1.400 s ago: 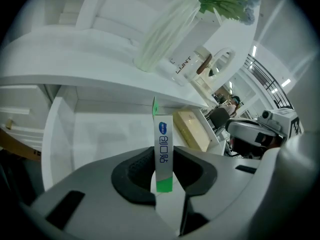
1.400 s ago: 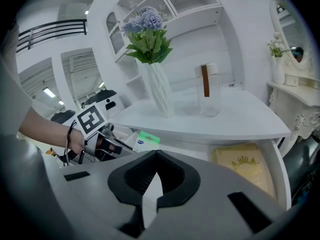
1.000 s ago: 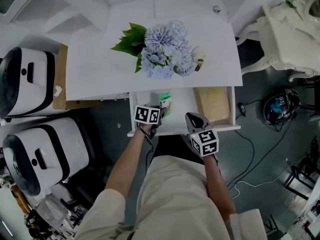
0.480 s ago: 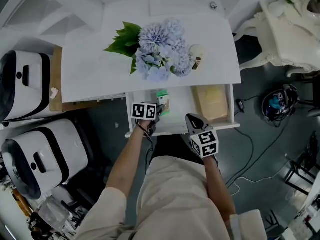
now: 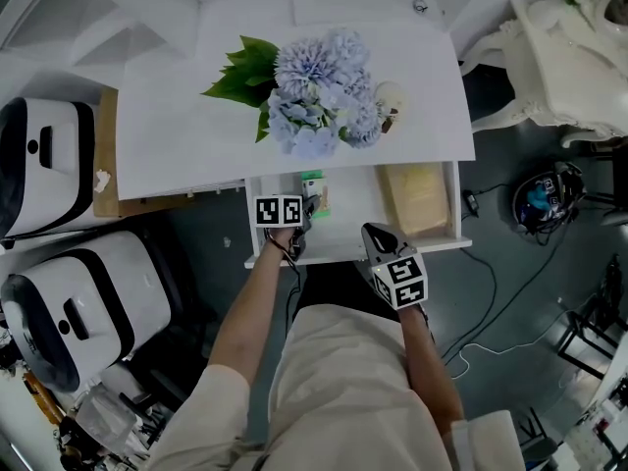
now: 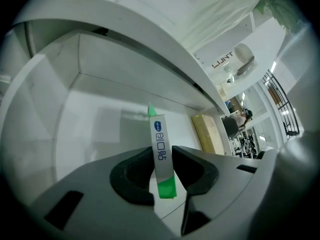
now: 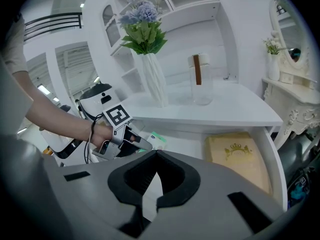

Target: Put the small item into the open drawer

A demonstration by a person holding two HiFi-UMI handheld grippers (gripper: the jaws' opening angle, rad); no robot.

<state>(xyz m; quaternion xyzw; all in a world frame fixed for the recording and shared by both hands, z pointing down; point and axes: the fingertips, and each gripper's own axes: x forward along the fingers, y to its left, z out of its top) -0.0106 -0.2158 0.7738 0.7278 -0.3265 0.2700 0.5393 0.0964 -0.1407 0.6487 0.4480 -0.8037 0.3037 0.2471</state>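
The small item is a thin white and green box (image 5: 315,192). It stands on edge between my left gripper's (image 5: 306,207) pads inside the open white drawer (image 5: 355,251). In the left gripper view the box (image 6: 160,144) is touched by both pads of the left gripper (image 6: 162,153), whose jaws are opening, and the drawer floor lies behind it. My right gripper (image 5: 376,235) hangs at the drawer's front edge, shut with nothing in it; its jaws (image 7: 156,156) meet in its own view, which also shows the box (image 7: 153,137).
A flat yellow box (image 5: 416,196) lies in the drawer's right half. On the tabletop above stand a vase of blue flowers (image 5: 319,91) and a glass jar (image 5: 390,106). White machines (image 5: 49,165) stand at the left, a white ornate chair (image 5: 569,57) at the right.
My left gripper has carried the box slightly deeper into the drawer. The right gripper has stayed at the drawer front.
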